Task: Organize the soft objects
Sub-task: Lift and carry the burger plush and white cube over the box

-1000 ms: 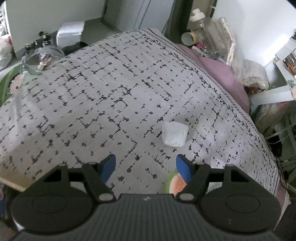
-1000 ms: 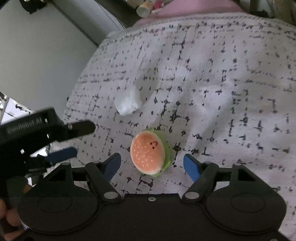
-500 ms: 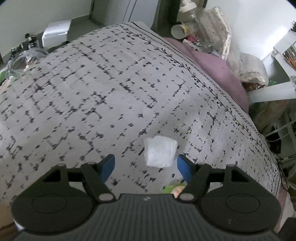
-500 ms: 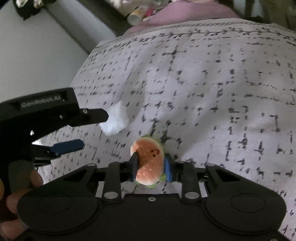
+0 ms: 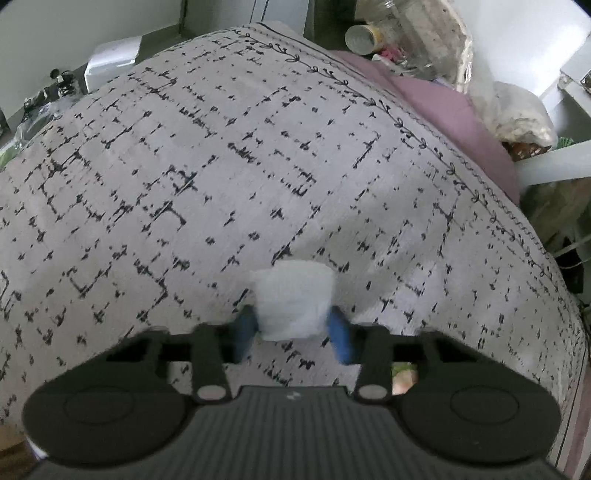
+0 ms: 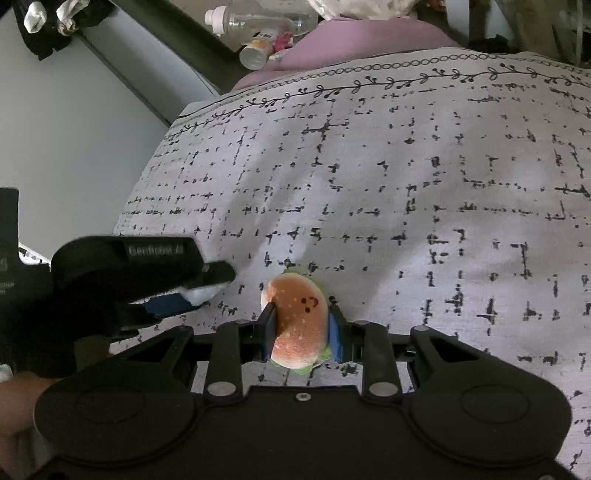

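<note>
Both grippers have closed since the earlier pictures: a second ago each stood open over its target, and half a second ago only the right one had shut. Now the left gripper [image 5: 293, 328] has its blue pads pressed against the two sides of the white soft block [image 5: 293, 302], low in the centre of the left wrist view, with the block's upper part standing proud of the fingertips. The right gripper [image 6: 301, 326] is clamped on the burger plush [image 6: 297, 325], bottom centre of the right wrist view, its little face turned toward the camera and a green lettuce fringe showing below the bun.

Seen from the right wrist, the left gripper [image 6: 192, 299] sits at the middle left of the frame, and a sliver of the white block [image 6: 203, 293] peeks out at its tip. I cannot tell whether either toy has left the patterned bedspread [image 5: 221, 166]; both look close to the cloth.

By my judgement the task is at an early-to-middle stage: the two soft objects in view are secured, one per gripper, but neither has been carried anywhere. No basket, bin or other clear destination shows in either view, so the lifting, moving and placing are all left to do. Clutter such as a plastic bottle [image 6: 258, 24] lies beyond the bed at the top of the frame.
</note>
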`<control>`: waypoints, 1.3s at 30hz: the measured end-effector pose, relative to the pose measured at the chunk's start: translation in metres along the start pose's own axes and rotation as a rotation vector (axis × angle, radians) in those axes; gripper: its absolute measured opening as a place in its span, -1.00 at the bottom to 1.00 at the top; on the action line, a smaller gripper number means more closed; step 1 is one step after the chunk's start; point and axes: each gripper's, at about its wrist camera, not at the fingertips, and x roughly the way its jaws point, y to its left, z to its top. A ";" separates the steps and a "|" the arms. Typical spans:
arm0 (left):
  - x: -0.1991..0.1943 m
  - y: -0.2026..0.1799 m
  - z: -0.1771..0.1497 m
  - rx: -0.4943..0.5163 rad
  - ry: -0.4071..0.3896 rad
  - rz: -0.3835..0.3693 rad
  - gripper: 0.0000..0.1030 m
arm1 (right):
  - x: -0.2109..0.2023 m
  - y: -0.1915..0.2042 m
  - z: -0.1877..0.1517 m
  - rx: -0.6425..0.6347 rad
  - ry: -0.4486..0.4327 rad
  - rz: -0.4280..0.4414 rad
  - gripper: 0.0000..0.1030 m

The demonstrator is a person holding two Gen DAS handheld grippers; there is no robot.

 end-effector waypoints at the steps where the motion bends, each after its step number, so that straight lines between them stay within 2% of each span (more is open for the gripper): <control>1: -0.002 0.001 -0.001 -0.004 -0.002 -0.008 -0.23 | 0.000 0.000 0.000 0.000 0.003 0.003 -0.45; 15: -0.060 0.016 -0.025 -0.038 -0.053 0.029 -0.23 | -0.028 0.002 -0.002 0.010 -0.042 0.054 -0.45; 18: -0.076 0.017 -0.031 -0.040 -0.074 0.016 -0.23 | -0.037 0.004 -0.004 -0.001 -0.062 0.069 -0.45; 22: -0.094 0.019 -0.039 -0.040 -0.094 0.043 -0.23 | -0.047 0.006 -0.005 -0.004 -0.078 0.088 -0.45; 39: -0.162 0.037 -0.085 -0.072 -0.179 0.085 -0.23 | -0.091 0.020 -0.016 -0.047 -0.138 0.184 -0.46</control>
